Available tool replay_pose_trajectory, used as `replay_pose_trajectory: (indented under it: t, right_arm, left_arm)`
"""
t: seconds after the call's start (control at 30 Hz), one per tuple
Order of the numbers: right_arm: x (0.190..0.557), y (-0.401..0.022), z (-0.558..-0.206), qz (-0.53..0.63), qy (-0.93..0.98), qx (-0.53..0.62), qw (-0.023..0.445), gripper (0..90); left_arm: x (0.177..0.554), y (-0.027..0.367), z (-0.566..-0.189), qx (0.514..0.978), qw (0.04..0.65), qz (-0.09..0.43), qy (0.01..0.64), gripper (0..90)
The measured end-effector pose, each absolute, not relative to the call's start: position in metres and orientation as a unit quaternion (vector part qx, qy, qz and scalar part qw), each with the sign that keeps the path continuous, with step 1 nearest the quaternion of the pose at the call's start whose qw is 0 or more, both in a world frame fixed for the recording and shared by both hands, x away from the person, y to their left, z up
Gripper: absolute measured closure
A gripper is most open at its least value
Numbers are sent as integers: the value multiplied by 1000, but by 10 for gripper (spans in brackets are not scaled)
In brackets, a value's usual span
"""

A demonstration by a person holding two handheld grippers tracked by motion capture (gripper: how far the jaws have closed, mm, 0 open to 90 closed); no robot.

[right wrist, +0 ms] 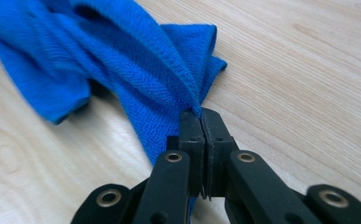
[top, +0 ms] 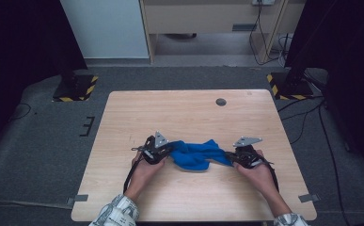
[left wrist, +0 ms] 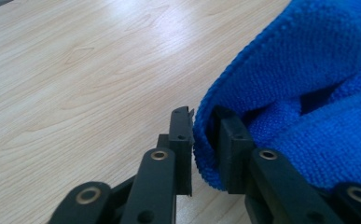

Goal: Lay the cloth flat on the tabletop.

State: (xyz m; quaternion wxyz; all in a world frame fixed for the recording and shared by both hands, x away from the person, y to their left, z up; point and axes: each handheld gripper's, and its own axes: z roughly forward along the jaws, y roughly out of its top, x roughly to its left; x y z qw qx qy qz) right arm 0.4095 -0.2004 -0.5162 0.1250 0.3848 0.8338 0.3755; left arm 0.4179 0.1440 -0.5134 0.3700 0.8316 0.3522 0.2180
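Observation:
A crumpled blue cloth [top: 196, 153] lies on the wooden table [top: 184, 113], stretched between my two grippers. My left gripper [top: 168, 149] is at the cloth's left end. In the left gripper view its jaws [left wrist: 204, 121] stand a little apart with the cloth's hemmed edge [left wrist: 206, 154] between them, and a thin dark gap shows beside the hem. My right gripper [top: 230, 157] is at the cloth's right end. In the right gripper view its jaws [right wrist: 200, 114] are pinched tight on a gathered corner of the cloth [right wrist: 136, 65].
A round grommet hole [top: 221, 101] sits near the table's far edge. Bare wood lies beyond and in front of the cloth. Black stands with yellow-striped bases [top: 76, 87] [top: 288, 84] are on the floor past the table's far corners.

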Motion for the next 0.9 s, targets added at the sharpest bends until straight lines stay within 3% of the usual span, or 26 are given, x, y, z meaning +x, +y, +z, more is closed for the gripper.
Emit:
replay_pose_trajectory:
  t: [0.33, 0.67, 0.73, 0.9]
  right_arm:
    - [407, -202, -518, 388, 820, 395, 143, 735]
    - [405, -204, -512, 399, 811, 399, 150, 599]
    - [404, -204, -512, 397, 812, 401, 152, 565]
    - [400, -203, -510, 402, 805, 408, 153, 507]
  left_arm:
    - [414, 141, -507, 825, 393, 225, 337, 487]
    - [416, 135, -503, 819, 421, 214, 325, 372]
    - [417, 134, -507, 825, 411, 210, 326, 412]
    - [418, 134, -508, 830, 394, 218, 327, 692]
